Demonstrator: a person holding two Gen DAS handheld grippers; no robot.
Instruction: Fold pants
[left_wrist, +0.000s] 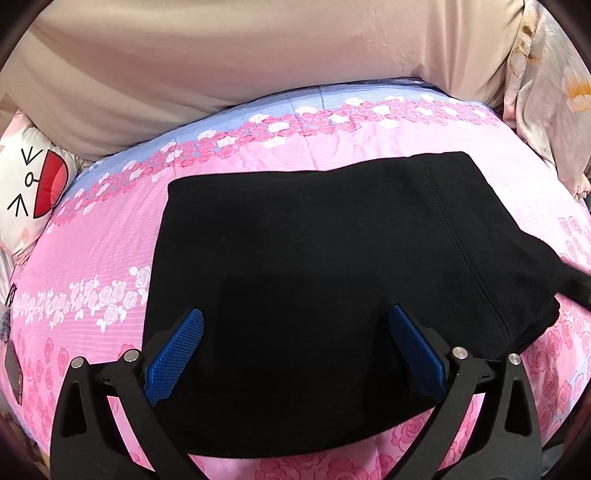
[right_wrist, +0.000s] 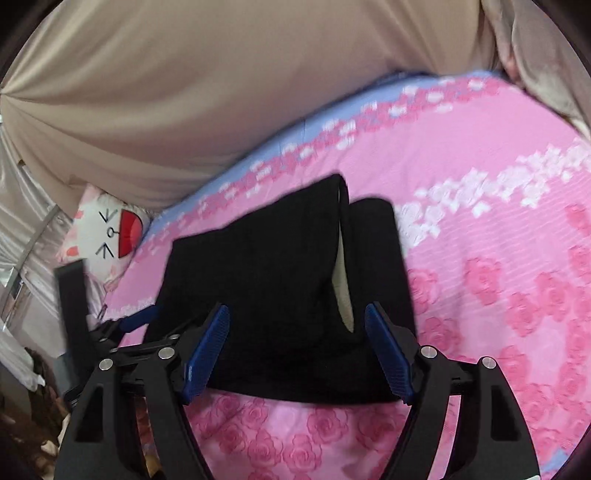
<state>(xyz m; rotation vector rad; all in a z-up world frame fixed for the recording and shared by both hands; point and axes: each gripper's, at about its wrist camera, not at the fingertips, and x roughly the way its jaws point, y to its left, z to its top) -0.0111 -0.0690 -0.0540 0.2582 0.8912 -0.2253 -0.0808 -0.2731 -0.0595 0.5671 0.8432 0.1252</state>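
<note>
The black pants (left_wrist: 314, 266) lie folded into a compact rectangle on the pink rose-print bedspread (left_wrist: 92, 251). A stitched seam runs down their right part. My left gripper (left_wrist: 295, 317) is open, its blue pads spread wide above the near part of the pants, holding nothing. In the right wrist view the pants (right_wrist: 266, 280) show a pale inner lining at a gap near their right side. My right gripper (right_wrist: 297, 314) is open over their near edge and empty. The left gripper (right_wrist: 125, 325) shows at the left of that view, beside the pants.
A white cartoon-face pillow (left_wrist: 29, 192) lies at the bed's left. A beige curtain (left_wrist: 240, 55) hangs behind the bed. Floral bedding (left_wrist: 546, 110) is bunched at the far right. A dark phone-like object (left_wrist: 13, 373) lies at the left edge of the bed.
</note>
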